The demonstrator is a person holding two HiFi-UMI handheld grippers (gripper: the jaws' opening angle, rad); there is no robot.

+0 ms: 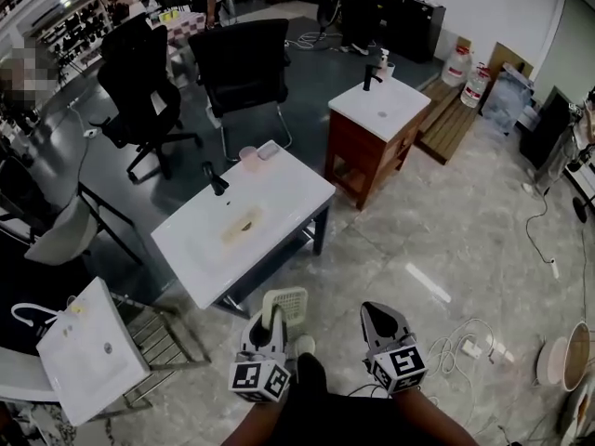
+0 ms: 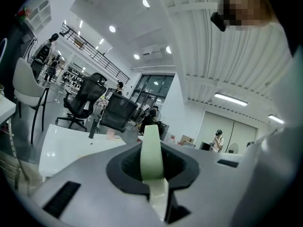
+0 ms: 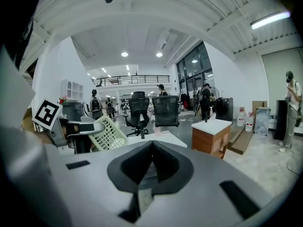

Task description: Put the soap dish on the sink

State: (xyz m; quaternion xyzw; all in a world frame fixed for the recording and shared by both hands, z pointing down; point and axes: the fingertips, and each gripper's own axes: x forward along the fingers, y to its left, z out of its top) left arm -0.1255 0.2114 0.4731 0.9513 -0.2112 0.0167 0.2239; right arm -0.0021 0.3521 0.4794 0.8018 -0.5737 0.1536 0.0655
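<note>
Head view first: low in the frame, the left claw [image 1: 272, 321] pinches the pale green soap dish [image 1: 290, 303]. The white sink [image 1: 200, 249] sits mid-frame, well apart from it. Left gripper view: the dish stands edge-on, gripped by a thin rim, so I reckon a jolt could twist it loose. Right gripper view: the right claw [image 3: 151, 148] is clenched, empty.

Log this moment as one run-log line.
left hand-held gripper: shut on soap dish | right hand-held gripper: shut, empty | white sink: ahead, soap dish not yet on it
</note>
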